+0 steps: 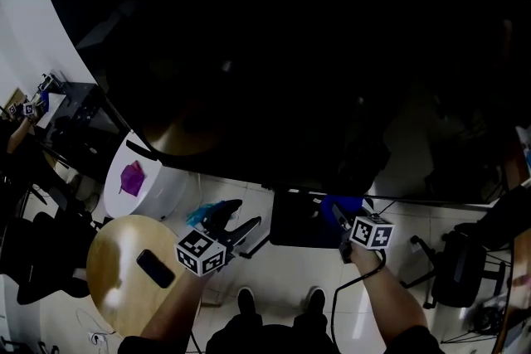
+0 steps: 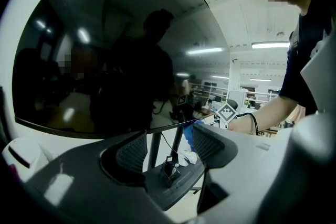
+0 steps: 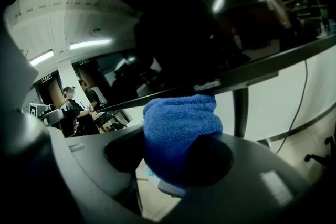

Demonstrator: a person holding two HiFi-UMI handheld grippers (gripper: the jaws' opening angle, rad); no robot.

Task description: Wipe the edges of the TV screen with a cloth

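- A large dark TV screen (image 1: 290,54) fills the upper part of the head view. Its bottom edge runs across the middle of the frame, and ceiling lights and a person's outline are reflected in it.
- A blue cloth (image 3: 178,126) is clamped between the closed jaws of the right gripper (image 1: 338,215). In the right gripper view it bulges up out of the jaws at frame centre.
- The top of the cloth is pressed against the screen's bottom edge, seen in that view as a dark strip slanting from centre left to upper right.
- In the head view the cloth is found right of lower centre, just under the screen's bottom edge and just above the gripper's marker cube.
- The left gripper (image 2: 168,147) is held with its jaws partly apart and nothing is gripped. Only the stand post (image 2: 153,149) and pale floor are seen through the gap.
- In the head view the left gripper is placed left of lower centre, below the screen's bottom edge and well to the left of the cloth.
- A dark stand base (image 1: 299,221) is seen on the floor between the two grippers.
- A round wooden table (image 1: 112,286) is seen at lower left, with a dark phone (image 1: 155,268) lying on it.
- A pair of shoes (image 1: 246,300) is seen at bottom centre.
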